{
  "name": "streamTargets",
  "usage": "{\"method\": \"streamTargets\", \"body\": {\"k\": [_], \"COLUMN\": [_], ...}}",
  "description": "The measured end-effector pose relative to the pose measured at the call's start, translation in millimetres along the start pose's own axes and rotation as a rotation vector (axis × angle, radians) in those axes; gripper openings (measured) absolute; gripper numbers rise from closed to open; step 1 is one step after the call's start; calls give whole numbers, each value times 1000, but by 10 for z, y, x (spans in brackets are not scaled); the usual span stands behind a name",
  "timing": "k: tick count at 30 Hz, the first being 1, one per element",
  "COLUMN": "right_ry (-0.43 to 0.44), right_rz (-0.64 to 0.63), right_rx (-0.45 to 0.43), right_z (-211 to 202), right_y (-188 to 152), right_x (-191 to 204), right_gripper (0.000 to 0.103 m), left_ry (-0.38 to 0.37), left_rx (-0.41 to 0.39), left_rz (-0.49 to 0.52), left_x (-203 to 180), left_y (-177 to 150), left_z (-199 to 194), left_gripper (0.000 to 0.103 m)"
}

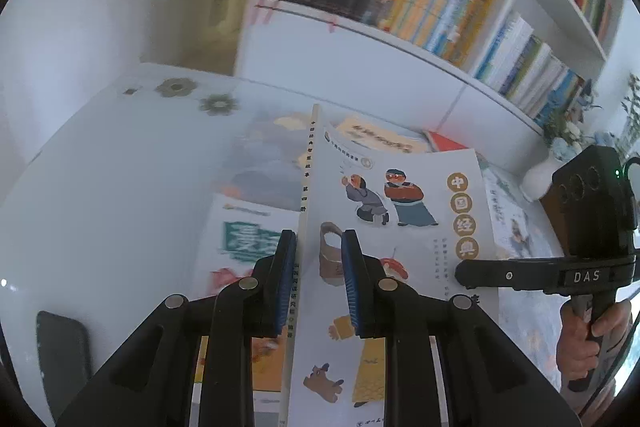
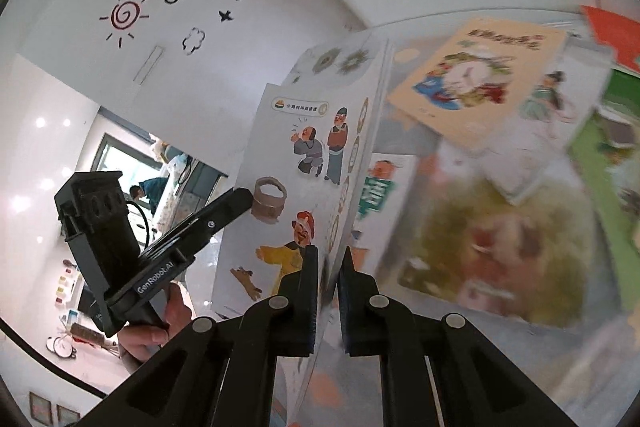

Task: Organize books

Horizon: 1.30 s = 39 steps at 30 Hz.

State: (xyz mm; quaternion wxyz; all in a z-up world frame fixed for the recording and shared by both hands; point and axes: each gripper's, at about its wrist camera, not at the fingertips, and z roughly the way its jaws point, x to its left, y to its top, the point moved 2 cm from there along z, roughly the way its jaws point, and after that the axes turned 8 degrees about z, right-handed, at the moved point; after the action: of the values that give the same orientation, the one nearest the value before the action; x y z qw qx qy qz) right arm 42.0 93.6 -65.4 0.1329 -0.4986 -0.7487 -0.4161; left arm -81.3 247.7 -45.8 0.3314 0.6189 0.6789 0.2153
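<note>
A white picture book [image 1: 400, 195] with cartoon figures on its cover is held up off the table, spine toward the left. My left gripper [image 1: 319, 235] is shut on it near the spine, one blue pad on each side. My right gripper [image 1: 464, 273] comes in from the right and grips the cover's far edge. From the right wrist view the same book [image 2: 288, 147] stands edge-on, with my right gripper [image 2: 331, 251] shut on its near edge. There the left gripper [image 2: 244, 197], in a person's hand, meets the cover from the left.
Several more books lie spread on the white table [image 1: 120, 167] below: a green-titled one [image 1: 244, 239], an orange one [image 1: 376, 139] and a tan one [image 2: 472, 75]. A filled white bookshelf [image 1: 440, 11] stands behind. A black phone [image 1: 60, 347] lies left, a white vase [image 1: 540, 175] right.
</note>
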Motion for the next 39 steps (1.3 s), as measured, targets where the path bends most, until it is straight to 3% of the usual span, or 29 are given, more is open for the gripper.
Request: {"method": "streamTargets", "body": {"k": [8, 13, 18, 34, 39], "right_ry": [-28, -57, -87, -144, -150], "right_rz": [8, 23, 28, 23, 9], "right_rx": [93, 122, 128, 133, 145], "right_z": [592, 849, 969, 1044, 1053], "right_y": [54, 103, 146, 114, 114], "right_x": [-65, -151, -230, -295, -231], "right_gripper": [9, 9, 9, 16, 28], "left_ry": [8, -6, -15, 107, 130], "left_rx": [61, 79, 115, 146, 150], "left_rz": [-74, -91, -112, -53, -58], "left_x": [480, 588, 672, 687, 731], "left_y": [-201, -273, -331, -382, -391], "left_z": [273, 423, 583, 684, 689], "left_gripper": [20, 20, 20, 20, 20]}}
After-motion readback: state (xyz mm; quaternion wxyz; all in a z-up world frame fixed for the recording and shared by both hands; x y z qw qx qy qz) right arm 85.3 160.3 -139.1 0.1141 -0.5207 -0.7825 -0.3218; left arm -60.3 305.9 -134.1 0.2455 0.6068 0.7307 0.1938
